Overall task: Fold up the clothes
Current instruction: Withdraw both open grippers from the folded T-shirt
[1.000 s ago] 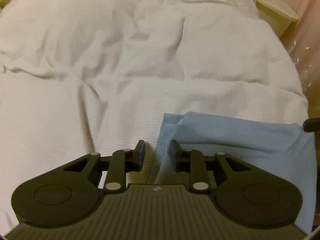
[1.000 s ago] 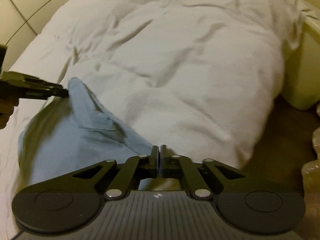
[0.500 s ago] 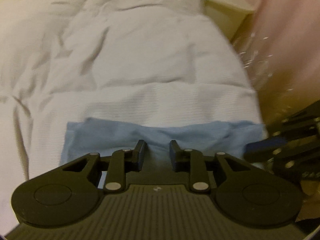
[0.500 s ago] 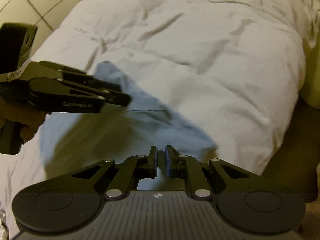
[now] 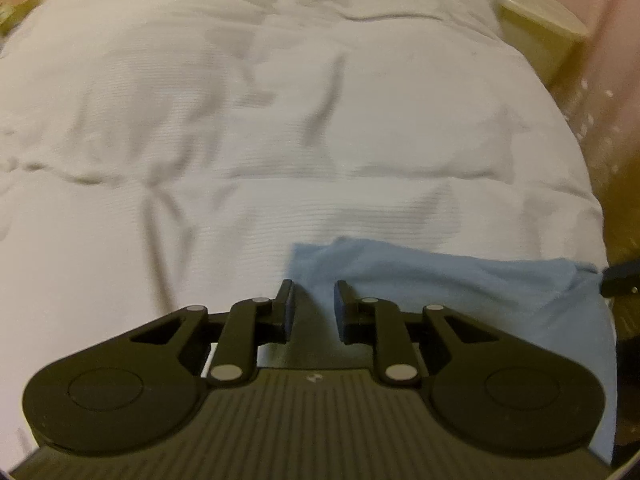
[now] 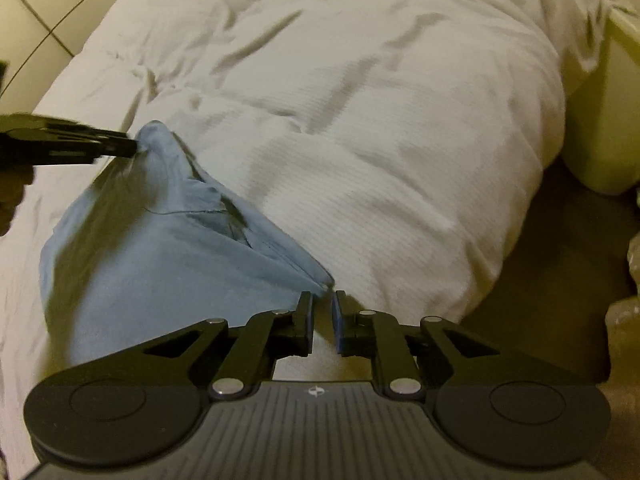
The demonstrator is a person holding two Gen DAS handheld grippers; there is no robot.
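Observation:
A light blue garment [image 5: 460, 280] lies crumpled on the near edge of a white duvet [image 5: 280, 120]. My left gripper [image 5: 313, 286] is at the garment's left corner, its fingers a little apart with cloth bunched between them. In the right wrist view that left gripper [image 6: 80, 144] holds the garment [image 6: 160, 260] up in a raised peak. My right gripper [image 6: 322, 298] stands narrowly open, the garment's other corner just at its fingertips and white duvet [image 6: 380, 120] showing through the gap. Its tip [image 5: 620, 280] shows at the far right of the left wrist view.
The duvet falls away at the bed's right side to a brown floor [image 6: 560, 280]. A cream cabinet [image 6: 600, 120] [image 5: 540, 28] stands beyond that edge, and a pale tiled floor [image 6: 40, 20] lies past the bed's left side. A hand [image 6: 12, 200] holds the left gripper.
My right gripper was shut on the garment's corner a second ago and has opened a little. The left gripper swung right across the garment, then back to its left corner.

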